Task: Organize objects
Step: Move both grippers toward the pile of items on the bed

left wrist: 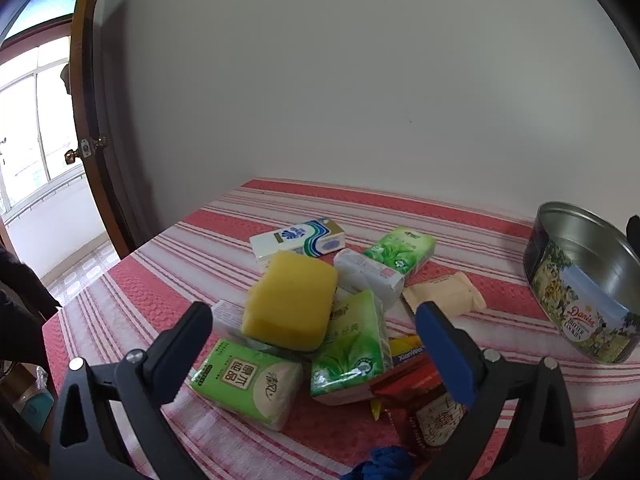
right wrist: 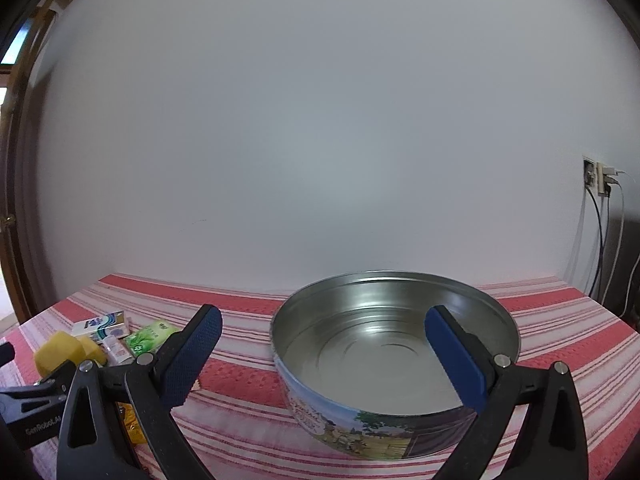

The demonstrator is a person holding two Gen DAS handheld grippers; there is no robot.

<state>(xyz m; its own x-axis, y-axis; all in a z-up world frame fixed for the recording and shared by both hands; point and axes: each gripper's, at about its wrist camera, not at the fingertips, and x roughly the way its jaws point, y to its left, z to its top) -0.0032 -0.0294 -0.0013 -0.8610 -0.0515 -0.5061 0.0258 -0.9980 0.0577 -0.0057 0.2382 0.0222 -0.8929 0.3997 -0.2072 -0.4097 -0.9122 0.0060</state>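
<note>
A pile of small things lies on the red-and-white striped cloth (left wrist: 168, 264): a yellow sponge (left wrist: 290, 300) on top, green tissue packs (left wrist: 248, 384) (left wrist: 348, 352) (left wrist: 402, 254), a white-and-blue box (left wrist: 298, 240), a white pack (left wrist: 368, 280), a beige sachet (left wrist: 444, 294) and red snack packets (left wrist: 424, 408). My left gripper (left wrist: 316, 336) is open and empty, just above the near side of the pile. An open, empty cookie tin (right wrist: 394, 356) stands to the right; it also shows in the left wrist view (left wrist: 580, 288). My right gripper (right wrist: 324, 344) is open and empty, over the tin's near left rim.
A white wall runs behind the table. A wooden door (left wrist: 86, 120) and a bright window (left wrist: 32, 128) are at the left. A wall socket with cables (right wrist: 600, 184) is at the right. A blue cloth (left wrist: 384, 464) lies at the near edge.
</note>
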